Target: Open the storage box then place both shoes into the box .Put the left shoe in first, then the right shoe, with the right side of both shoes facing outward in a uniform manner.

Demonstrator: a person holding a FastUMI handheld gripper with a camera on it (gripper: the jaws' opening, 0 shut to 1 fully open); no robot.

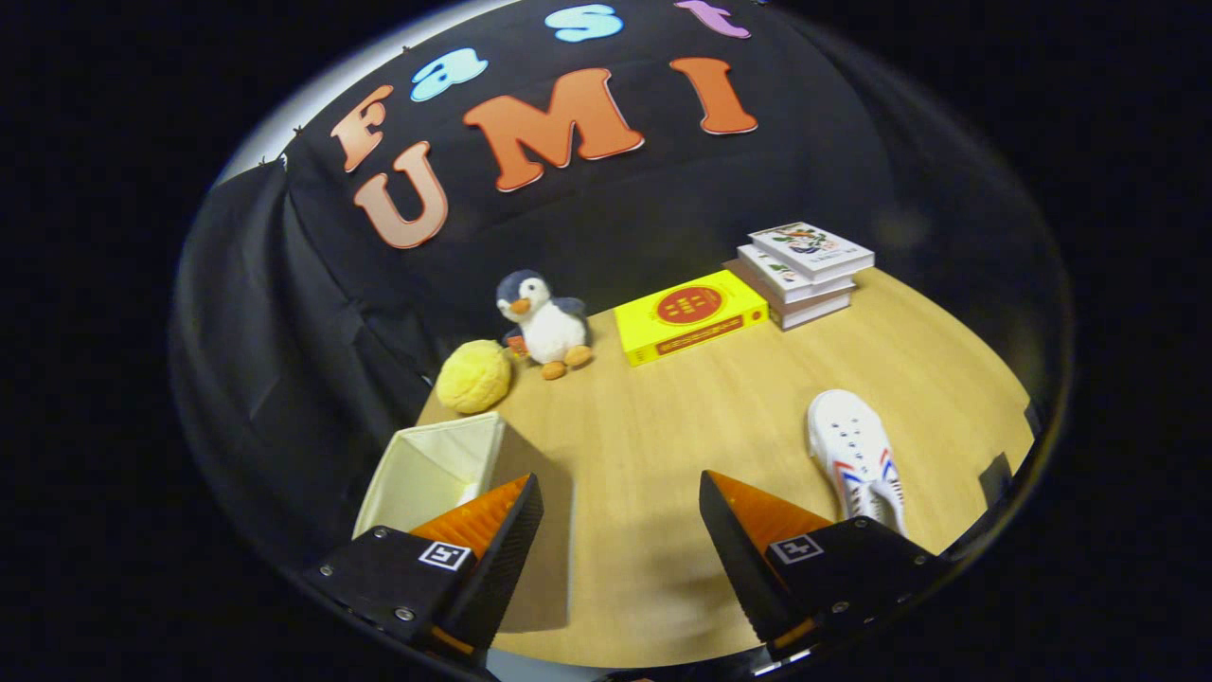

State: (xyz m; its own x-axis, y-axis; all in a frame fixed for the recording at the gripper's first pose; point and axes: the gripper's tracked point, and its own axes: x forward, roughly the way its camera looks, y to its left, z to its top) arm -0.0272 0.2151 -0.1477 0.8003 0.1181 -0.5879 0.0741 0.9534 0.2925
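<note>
A cream fabric storage box (437, 467) stands on the wooden table (682, 417), its top open, just ahead of and partly behind my left finger (492, 521). A white canvas shoe (852, 453) with red and blue side stripes lies on the table to the right, its toe pointing away, its heel end hidden behind my right finger (757, 521). My gripper (620, 493) is open above the table, with bare tabletop between its fingers. I cannot see inside the box.
Beyond the box sit a yellow fluffy ball (473, 376) and a plush penguin (546, 324). A yellow book (689, 314) lies flat further back, with a stack of books (805, 272) to its right. Black cloth walls the back and left.
</note>
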